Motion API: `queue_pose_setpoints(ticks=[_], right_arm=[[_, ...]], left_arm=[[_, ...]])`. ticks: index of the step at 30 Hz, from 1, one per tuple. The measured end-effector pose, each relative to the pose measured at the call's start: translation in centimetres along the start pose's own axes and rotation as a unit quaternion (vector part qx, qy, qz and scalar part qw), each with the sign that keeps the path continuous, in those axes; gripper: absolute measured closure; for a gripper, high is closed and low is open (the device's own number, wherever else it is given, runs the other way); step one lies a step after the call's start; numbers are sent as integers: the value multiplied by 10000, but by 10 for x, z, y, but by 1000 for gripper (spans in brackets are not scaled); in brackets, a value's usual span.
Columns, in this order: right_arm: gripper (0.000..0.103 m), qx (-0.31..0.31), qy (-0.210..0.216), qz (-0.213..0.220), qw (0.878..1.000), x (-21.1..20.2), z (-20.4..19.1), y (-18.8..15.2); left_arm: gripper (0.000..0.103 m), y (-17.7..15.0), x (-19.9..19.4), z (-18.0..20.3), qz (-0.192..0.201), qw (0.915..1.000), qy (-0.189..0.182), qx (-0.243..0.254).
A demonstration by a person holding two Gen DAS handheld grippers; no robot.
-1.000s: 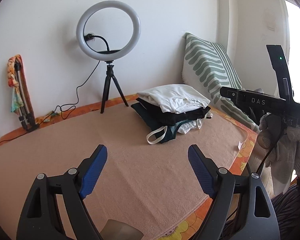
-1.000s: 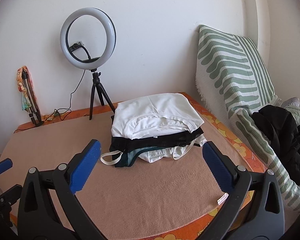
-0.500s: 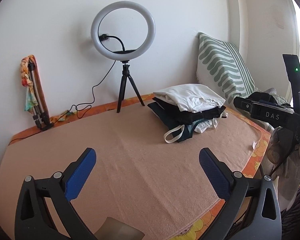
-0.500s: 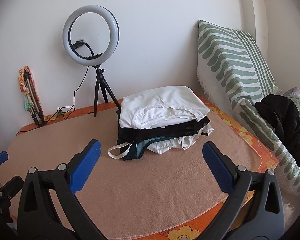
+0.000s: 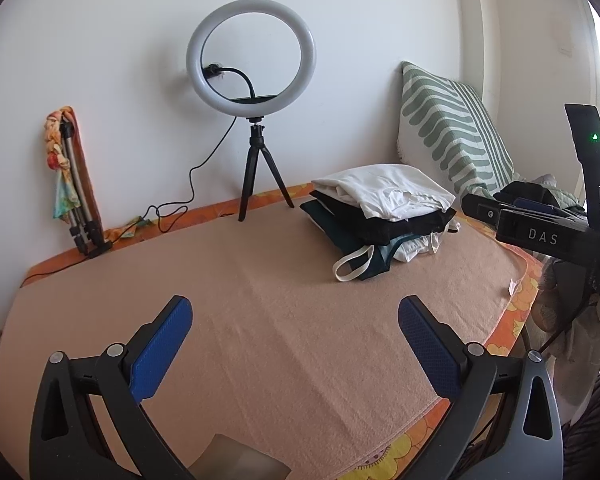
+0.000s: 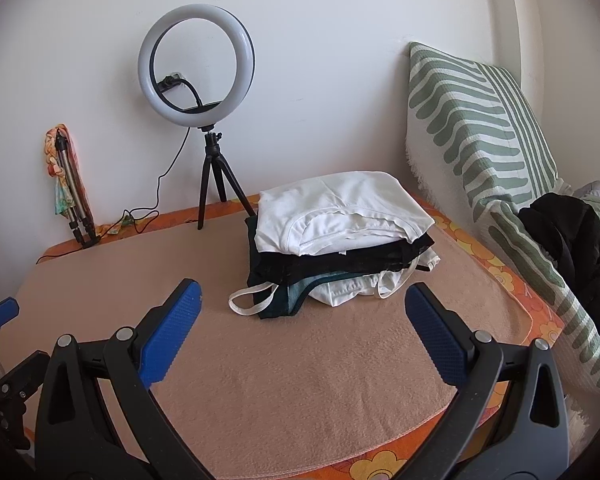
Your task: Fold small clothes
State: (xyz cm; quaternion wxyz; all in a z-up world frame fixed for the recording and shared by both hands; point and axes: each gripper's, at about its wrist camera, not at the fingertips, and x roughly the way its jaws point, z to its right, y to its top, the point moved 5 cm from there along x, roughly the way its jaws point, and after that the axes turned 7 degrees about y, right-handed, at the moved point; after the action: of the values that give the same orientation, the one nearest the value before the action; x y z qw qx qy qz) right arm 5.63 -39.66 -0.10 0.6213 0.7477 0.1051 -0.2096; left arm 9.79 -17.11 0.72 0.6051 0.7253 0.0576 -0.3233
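left claw (image 5: 295, 322) has drifted left; stack (image 5: 384, 208) unmoved.

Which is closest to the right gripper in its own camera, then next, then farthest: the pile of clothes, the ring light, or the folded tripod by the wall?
1. Pile of clothes, straight ahead.
2. Ring light, behind it, left.
3. Folded tripod, far left, against the wall.
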Motion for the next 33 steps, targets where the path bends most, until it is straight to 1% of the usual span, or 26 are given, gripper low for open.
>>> queue_pose_setpoints(ticks=[33], right_arm=[[0, -8, 3, -19, 10000, -1, -2, -1]], left_arm=[[1, 2, -3, 2, 24, 10000, -21, 62]])
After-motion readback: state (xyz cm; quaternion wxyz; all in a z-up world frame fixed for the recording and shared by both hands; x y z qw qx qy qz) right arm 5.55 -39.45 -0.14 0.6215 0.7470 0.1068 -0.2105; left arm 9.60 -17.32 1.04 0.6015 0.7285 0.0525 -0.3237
